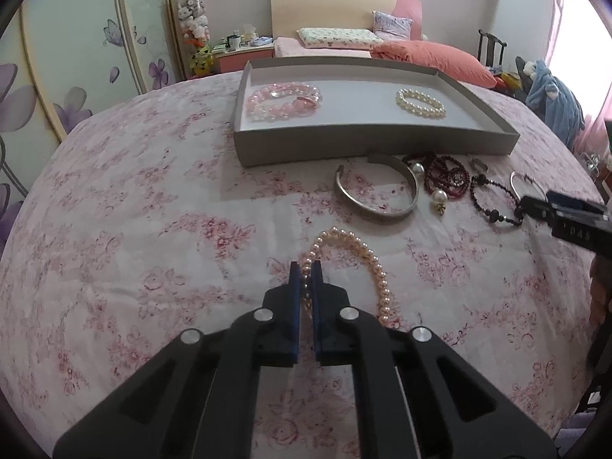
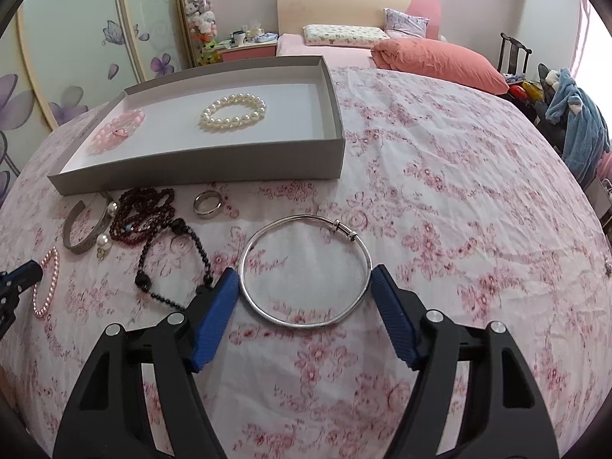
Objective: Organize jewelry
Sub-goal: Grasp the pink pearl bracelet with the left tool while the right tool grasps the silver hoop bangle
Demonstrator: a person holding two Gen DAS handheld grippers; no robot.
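My left gripper (image 1: 305,269) is shut on the near side of a pink pearl bracelet (image 1: 359,252) lying on the floral cloth; the bracelet also shows in the right wrist view (image 2: 48,283). My right gripper (image 2: 304,277) is open, its blue pads on either side of a thin silver bangle (image 2: 306,267) that lies flat. The grey tray (image 1: 375,143) holds a pink bead bracelet (image 1: 283,101) and a white pearl bracelet (image 1: 420,102). In the right wrist view the tray (image 2: 199,176) is at the upper left.
In front of the tray lie a wide silver cuff (image 2: 82,225), pearl drop earrings (image 2: 102,243), a dark red bead strand (image 2: 143,210), a black bead strand (image 2: 172,267) and a silver ring (image 2: 207,203). A bed with pillows is behind.
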